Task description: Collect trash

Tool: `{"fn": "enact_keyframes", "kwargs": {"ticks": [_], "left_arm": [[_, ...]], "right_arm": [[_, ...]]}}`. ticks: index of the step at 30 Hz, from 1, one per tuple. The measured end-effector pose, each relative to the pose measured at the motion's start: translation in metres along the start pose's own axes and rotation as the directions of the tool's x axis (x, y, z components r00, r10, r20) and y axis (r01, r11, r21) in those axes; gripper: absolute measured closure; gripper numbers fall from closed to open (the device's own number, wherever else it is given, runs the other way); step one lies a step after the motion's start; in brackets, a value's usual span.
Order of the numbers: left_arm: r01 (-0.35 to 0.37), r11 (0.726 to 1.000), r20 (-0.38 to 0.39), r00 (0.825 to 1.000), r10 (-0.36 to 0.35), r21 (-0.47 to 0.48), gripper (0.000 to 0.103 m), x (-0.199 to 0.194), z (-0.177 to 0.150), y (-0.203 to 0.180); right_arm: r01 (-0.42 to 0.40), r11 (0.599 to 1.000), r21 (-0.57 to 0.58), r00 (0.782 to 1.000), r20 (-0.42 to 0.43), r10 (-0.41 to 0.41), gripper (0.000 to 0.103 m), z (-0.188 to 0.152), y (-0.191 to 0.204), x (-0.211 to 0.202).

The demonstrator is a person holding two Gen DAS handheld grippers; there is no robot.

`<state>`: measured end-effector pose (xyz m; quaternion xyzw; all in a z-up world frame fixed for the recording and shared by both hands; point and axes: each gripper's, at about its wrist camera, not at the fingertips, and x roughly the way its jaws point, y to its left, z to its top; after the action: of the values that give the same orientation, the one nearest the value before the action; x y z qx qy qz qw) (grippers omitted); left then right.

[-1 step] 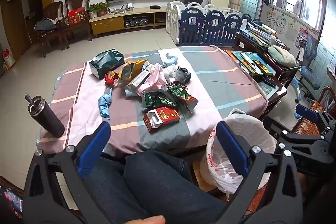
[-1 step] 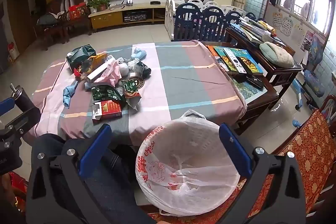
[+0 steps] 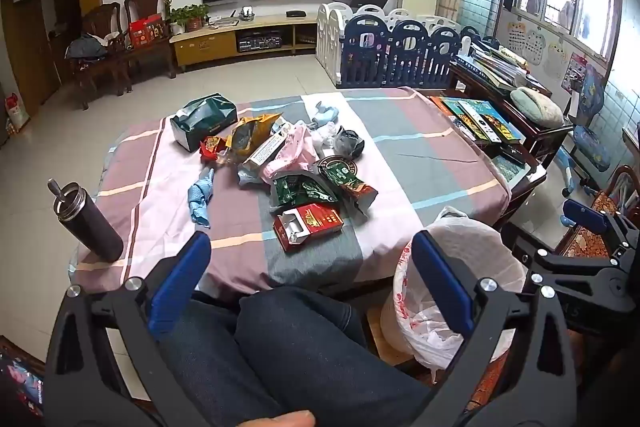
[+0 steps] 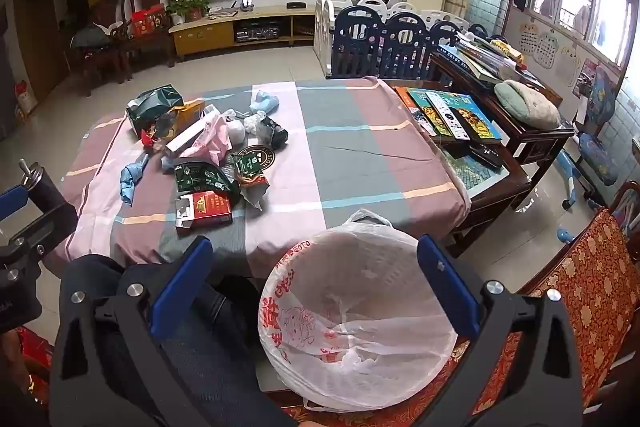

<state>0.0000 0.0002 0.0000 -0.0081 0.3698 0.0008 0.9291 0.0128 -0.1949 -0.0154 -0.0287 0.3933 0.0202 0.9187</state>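
On the striped cloth [image 3: 400, 155], crinkled foil wrappers [image 3: 304, 187] and a flat red carton [image 3: 308, 227]; both grippers' jaws wide, empty.

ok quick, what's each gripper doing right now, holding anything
left gripper: open, fingers wide apart, holding nothing.
right gripper: open, fingers wide apart above the lined trash bin, holding nothing.

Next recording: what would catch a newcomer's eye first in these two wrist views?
The heap of trash in the middle of the striped tablecloth: wrappers, a green tissue box and, nearest, an opened red cigarette pack. Next, the bin lined with a white plastic bag, at the table's near edge just under the right gripper. A dark steel flask stands alone at the near left corner; both grippers' jaws are wide open and empty.
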Motion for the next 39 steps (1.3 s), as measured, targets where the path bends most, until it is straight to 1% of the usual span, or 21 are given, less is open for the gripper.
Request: {"fn": "enact_keyframes", "kwargs": {"ticks": [10, 16, 18, 20, 23, 39], "left_arm": [[-0.010, 1.000, 0.002, 1.000, 0.010, -0.003, 0.003, 0.000, 0.003, -0.001], [-0.009, 1.000, -0.004, 1.000, 0.009, 0.001, 0.003, -0.001, 0.005, -0.003], [-0.012, 1.000, -0.010, 1.000, 0.013, 0.005, 0.003, 0.000, 0.006, -0.004], [-0.021, 1.000, -0.014, 1.000, 0.021, 0.001, 0.003, 0.011, -0.002, 0.006], [-0.027, 1.000, -0.019, 0.999, 0.028, 0.004, 0.003, 0.012, -0.003, 0.006], [-0.031, 0.999, -0.025, 0.999, 0.032, 0.004, 0.003, 0.010, -0.003, 0.004]], "right_arm": [[0.000, 1.000, -0.004, 1.000, 0.006, 0.000, 0.003, -0.001, 0.001, 0.001], [0.001, 1.000, -0.007, 1.000, 0.024, -0.001, 0.003, -0.003, 0.008, -0.006], [-0.004, 1.000, -0.003, 1.000, 0.023, 0.005, 0.003, 0.002, 0.003, -0.006], [-0.002, 1.000, -0.003, 1.000, 0.031, 0.002, 0.003, 0.004, 0.002, -0.009], [-0.002, 1.000, -0.002, 0.999, 0.036, 0.002, 0.003, 0.005, 0.001, -0.010], [-0.009, 1.000, 0.009, 1.000, 0.028, 0.009, 0.003, 0.008, -0.001, -0.010]]}}
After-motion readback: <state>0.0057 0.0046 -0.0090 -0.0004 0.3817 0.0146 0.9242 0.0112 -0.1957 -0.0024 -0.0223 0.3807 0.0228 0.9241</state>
